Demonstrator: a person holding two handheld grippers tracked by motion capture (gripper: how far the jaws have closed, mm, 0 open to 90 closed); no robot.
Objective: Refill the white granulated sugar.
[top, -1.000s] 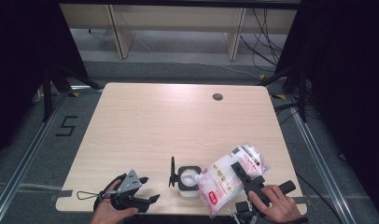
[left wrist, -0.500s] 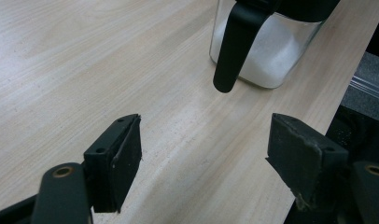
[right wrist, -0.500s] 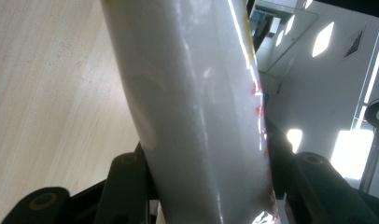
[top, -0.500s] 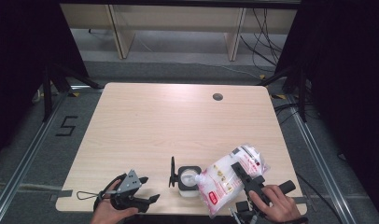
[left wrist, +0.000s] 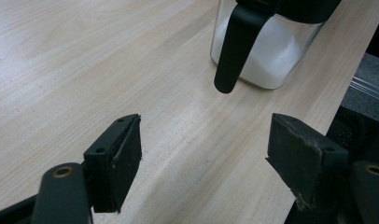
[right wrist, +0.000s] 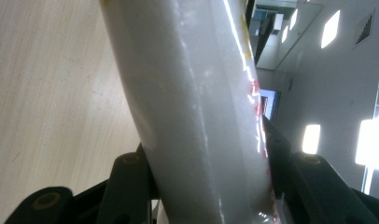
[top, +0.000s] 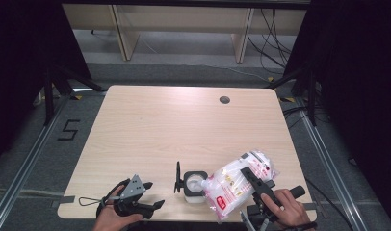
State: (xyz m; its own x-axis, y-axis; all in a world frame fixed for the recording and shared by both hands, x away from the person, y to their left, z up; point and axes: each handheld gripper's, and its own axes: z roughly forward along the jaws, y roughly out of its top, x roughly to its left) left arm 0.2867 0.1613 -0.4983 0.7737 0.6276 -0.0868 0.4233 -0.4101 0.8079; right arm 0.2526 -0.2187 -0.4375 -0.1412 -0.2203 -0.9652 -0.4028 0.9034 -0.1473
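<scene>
Between the right hand-held gripper's [top: 255, 179] clamped jaws, the white bag [top: 236, 182] tilts its low end over the open container [top: 194, 186], apparently for pouring. Ahead of the left hand-held gripper [left wrist: 204, 154], jaws apart and empty, that container stands on the tabletop [top: 184, 125], unsteadied.

We see a pale wood-grain table [top: 150, 130], a clear jar [top: 194, 188] of white powder with black lid, a white bag [top: 237, 185] with red print, black grippers [top: 136, 206].
</scene>
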